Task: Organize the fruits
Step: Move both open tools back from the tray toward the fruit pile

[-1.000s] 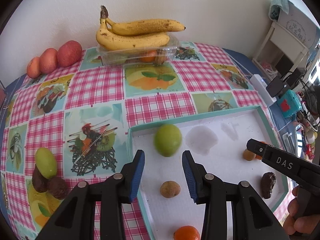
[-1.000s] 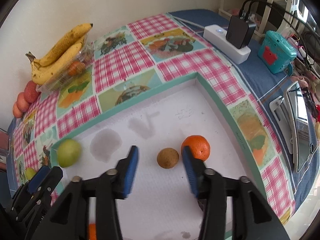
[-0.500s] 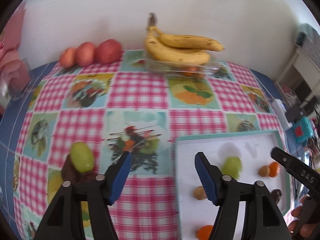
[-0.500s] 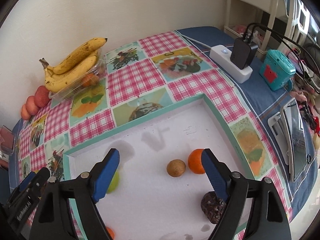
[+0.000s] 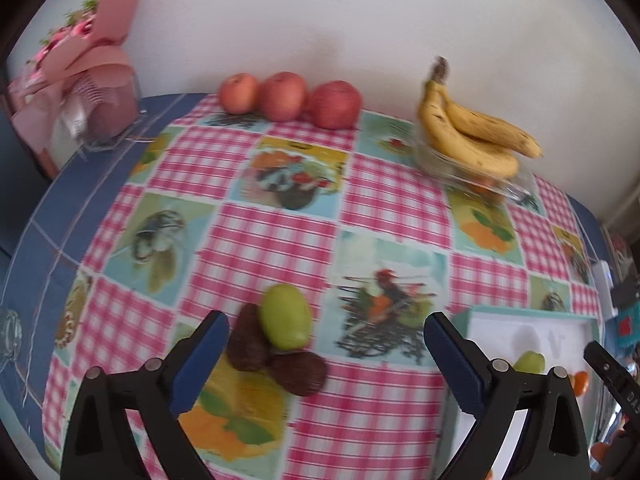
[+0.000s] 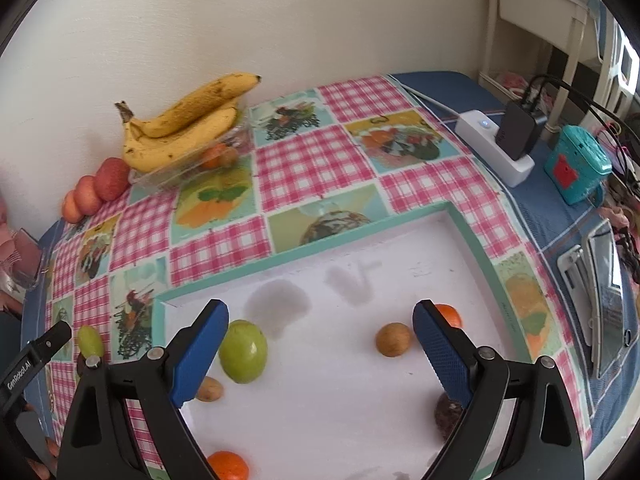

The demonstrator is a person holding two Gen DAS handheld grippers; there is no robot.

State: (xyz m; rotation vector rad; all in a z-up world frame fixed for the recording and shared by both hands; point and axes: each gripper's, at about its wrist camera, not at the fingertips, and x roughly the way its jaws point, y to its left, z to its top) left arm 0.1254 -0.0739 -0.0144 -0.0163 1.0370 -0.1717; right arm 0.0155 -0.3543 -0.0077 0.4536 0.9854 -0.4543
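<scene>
I am holding the left gripper (image 5: 326,344) with its jaws spread wide and nothing between them, hovering over the checked cloth (image 5: 280,208) on the bench. Just ahead of the left jaw, a green oval fruit (image 5: 285,317) is lying on the cloth, touching two dark brown fruits (image 5: 276,354) that are sitting against it on its near side. Farther out, three red apples (image 5: 290,98) are lining up against the wall, and a bunch of bananas (image 5: 472,136) is resting on a clear plastic box (image 5: 476,178).

I am keeping the right gripper (image 6: 320,346) above the white tray (image 6: 320,248), jaws also spread wide and empty. A round green fruit (image 6: 243,351) is sitting in the tray just beside the left jaw, with a small brown fruit (image 6: 209,389) close to it. Near the right jaw, another brown round fruit (image 6: 393,339) is lying next to an orange (image 6: 451,315) that is partly hiding behind the jaw. A dark wrinkled fruit (image 6: 447,416) is showing under the right jaw, and a second orange (image 6: 228,465) is sitting at the near edge of the tray.

Beyond the tray, a white power strip (image 6: 494,146) with a black plug is lying on the blue cover, beside a teal box (image 6: 578,164).
</scene>
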